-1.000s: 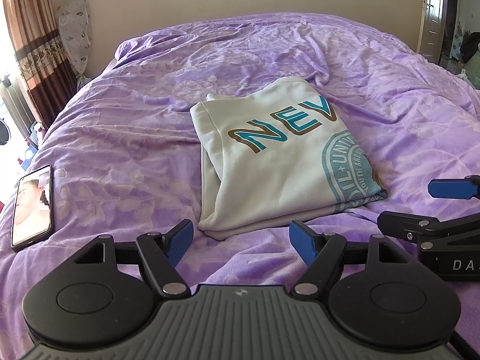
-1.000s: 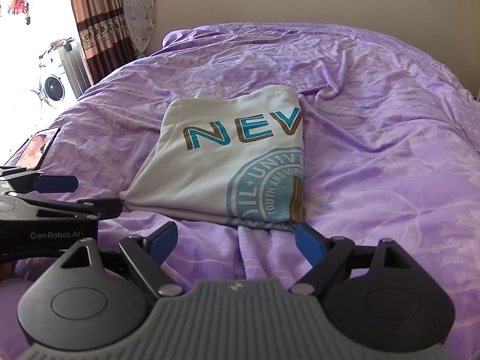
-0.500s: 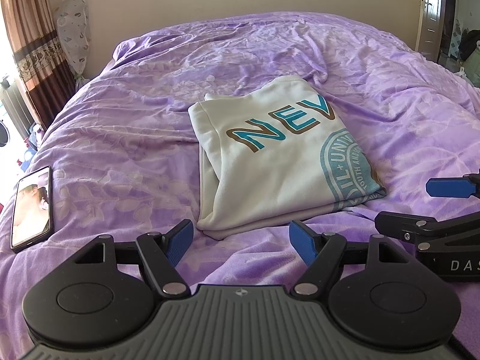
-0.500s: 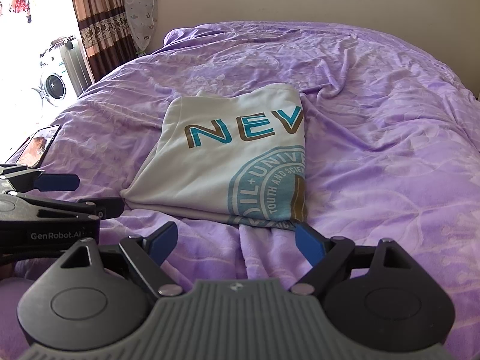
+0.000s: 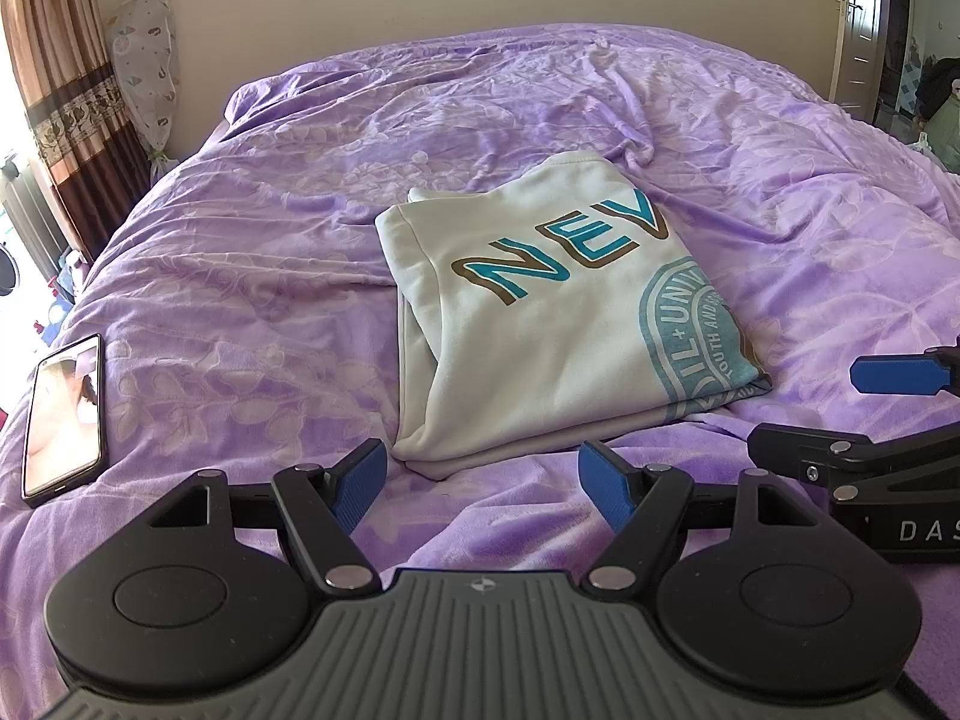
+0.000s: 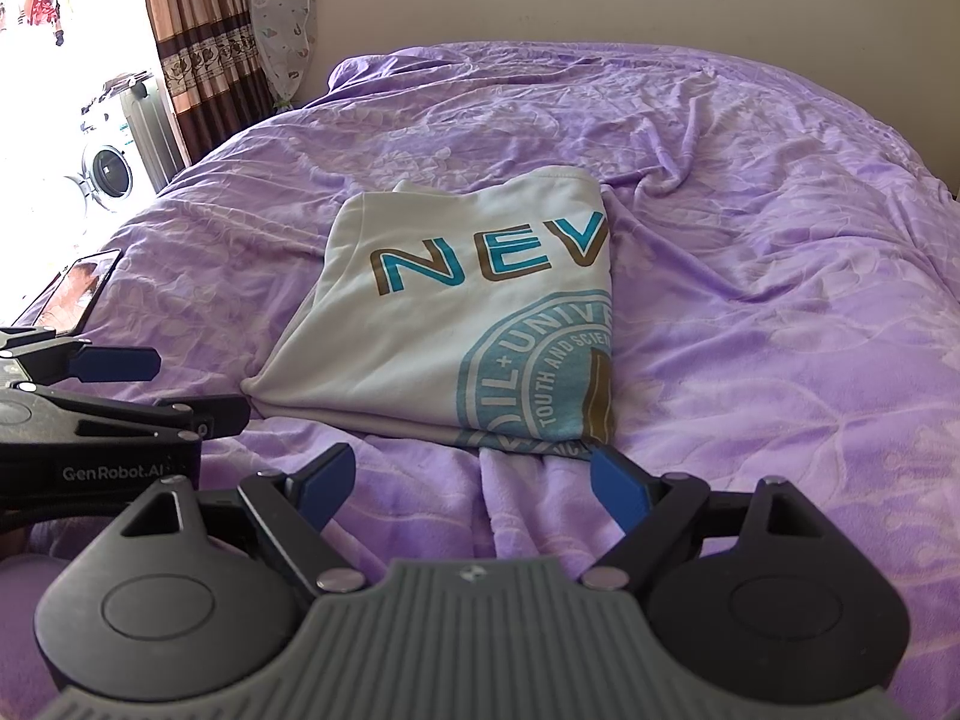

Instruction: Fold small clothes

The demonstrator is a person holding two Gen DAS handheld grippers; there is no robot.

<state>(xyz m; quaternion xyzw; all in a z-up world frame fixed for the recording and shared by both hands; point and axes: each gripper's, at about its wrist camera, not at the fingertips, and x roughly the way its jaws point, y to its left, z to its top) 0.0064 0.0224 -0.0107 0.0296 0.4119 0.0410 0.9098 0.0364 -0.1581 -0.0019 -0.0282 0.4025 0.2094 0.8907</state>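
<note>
A cream T-shirt with teal "NEV" lettering and a round teal emblem lies folded into a rectangle on the purple bed; it also shows in the right wrist view. My left gripper is open and empty, just short of the shirt's near edge. My right gripper is open and empty, just short of the shirt's near right corner. Each gripper shows at the side of the other's view: the right one and the left one.
The purple bedspread is rumpled, with creases behind the shirt. A phone with a lit screen lies on the bed at the left. A curtain and washing machine stand left of the bed; a door stands far right.
Both grippers have pulled back very slightly from the shirt and stay open. The shirt has not moved.
</note>
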